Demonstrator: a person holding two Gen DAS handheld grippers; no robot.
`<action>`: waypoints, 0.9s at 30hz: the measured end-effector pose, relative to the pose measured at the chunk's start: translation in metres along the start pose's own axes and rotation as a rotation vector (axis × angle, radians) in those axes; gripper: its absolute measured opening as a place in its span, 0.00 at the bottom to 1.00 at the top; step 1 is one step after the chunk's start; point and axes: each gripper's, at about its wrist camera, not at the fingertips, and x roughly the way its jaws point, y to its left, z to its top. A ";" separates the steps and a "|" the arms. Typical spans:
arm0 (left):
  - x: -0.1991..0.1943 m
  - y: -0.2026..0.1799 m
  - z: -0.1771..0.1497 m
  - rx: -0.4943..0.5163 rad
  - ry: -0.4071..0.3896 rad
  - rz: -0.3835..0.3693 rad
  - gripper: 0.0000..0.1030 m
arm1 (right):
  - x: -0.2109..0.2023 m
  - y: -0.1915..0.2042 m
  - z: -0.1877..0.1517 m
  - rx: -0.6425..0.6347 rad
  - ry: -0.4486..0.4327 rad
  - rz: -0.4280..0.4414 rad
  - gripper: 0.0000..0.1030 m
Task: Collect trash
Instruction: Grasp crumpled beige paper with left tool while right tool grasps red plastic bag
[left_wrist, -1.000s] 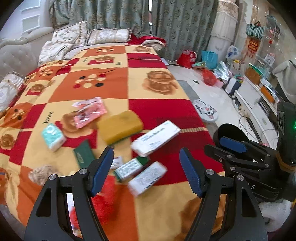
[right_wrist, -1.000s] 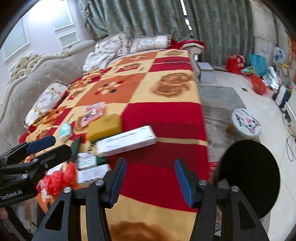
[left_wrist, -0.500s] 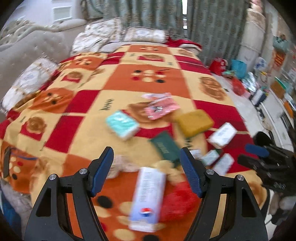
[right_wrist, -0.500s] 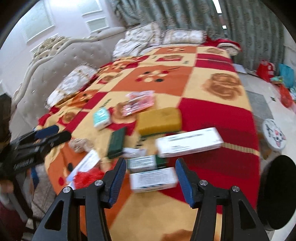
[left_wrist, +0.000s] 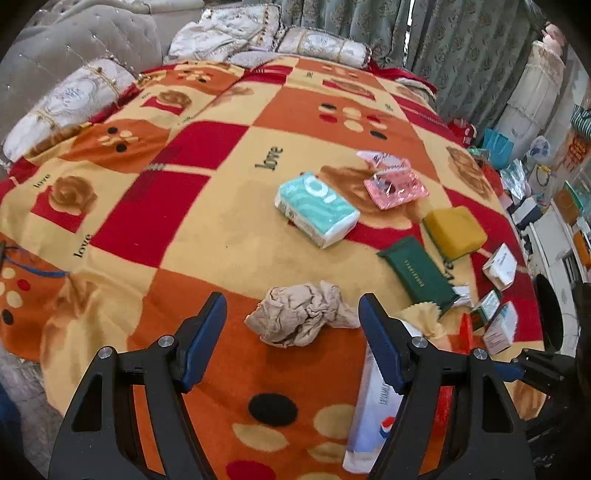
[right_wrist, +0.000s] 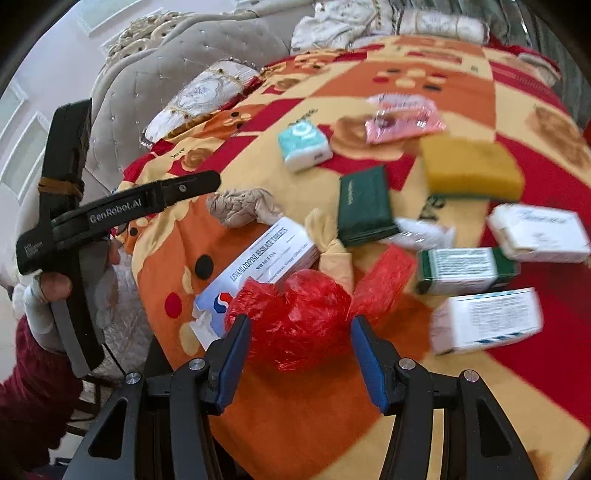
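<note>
Left tool (left_wrist: 291, 317): jaws standing wide, nothing between the pads. It hangs over the near end of the bed (left_wrist: 207, 236), angled downward. The crumpled beige paper (left_wrist: 301, 314) lies on the blanket directly ahead of the gap between its fingers, not touching either. Beyond the paper, ahead of the tool: a teal tissue pack (left_wrist: 317, 208); to the right of that a pink wrapper (left_wrist: 393, 182), a yellow sponge (left_wrist: 456, 230) and a dark green wallet-like pouch (left_wrist: 419, 275). A long white tablet box (left_wrist: 373, 406) lies partly hidden under the tool's right finger.

Right tool (right_wrist: 300, 341): jaws parted, and they have just been opening further. A crumpled red plastic bag (right_wrist: 295, 315) sits between the fingertips; no pad is seen pressing on it, though the contact line is hard to read. The same white tablet box (right_wrist: 262, 266) lies just left of and ahead of this tool, touching the bag. Right of the tool: three small cartons, blurred, the nearest one white and blue (right_wrist: 487, 319). The beige paper (right_wrist: 240, 206) is farther ahead to the left, below the left tool (right_wrist: 207, 181) as seen from here.
</note>
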 end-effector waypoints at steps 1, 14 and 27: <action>0.007 0.001 -0.001 0.004 0.011 0.003 0.71 | 0.005 -0.001 0.000 0.010 0.004 -0.004 0.63; 0.014 -0.003 -0.004 -0.022 0.071 -0.071 0.24 | -0.035 0.003 -0.006 -0.091 -0.096 -0.036 0.39; -0.037 -0.097 0.020 0.089 -0.031 -0.190 0.24 | -0.114 -0.038 -0.009 0.002 -0.262 -0.126 0.39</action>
